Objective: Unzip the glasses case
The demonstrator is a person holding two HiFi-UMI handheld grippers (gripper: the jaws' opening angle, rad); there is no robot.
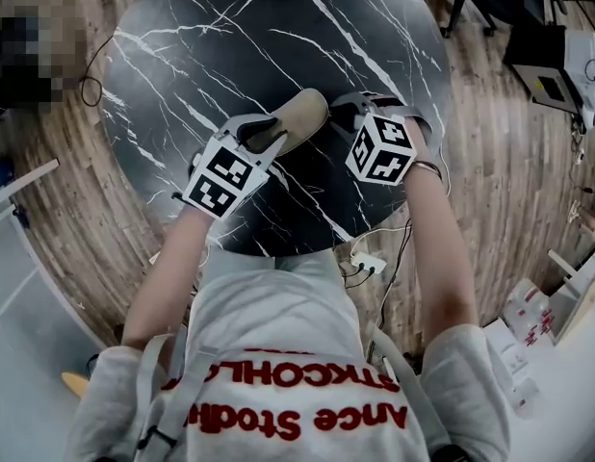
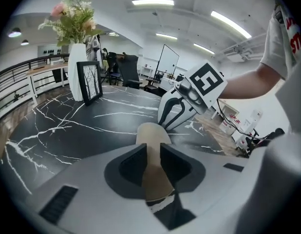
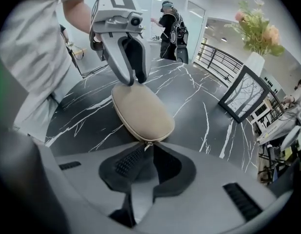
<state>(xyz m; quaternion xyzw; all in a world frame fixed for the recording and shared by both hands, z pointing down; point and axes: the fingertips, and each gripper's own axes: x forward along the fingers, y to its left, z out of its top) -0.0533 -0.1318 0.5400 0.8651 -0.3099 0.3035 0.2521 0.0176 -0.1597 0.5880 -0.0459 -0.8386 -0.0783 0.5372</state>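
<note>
Black marbled table (image 1: 182, 56) carried the beige glasses case (image 1: 302, 118) lying flat. I had the left gripper (image 2: 151, 155) spread wide astride one end, the right gripper (image 3: 146, 152) narrowly parted at the zipper pull (image 3: 147, 144).

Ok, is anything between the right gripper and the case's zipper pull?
Nothing visible. The glasses case's zipper pull sits right at the right gripper's open jaw tips; the left gripper is at the case's other end.
</note>
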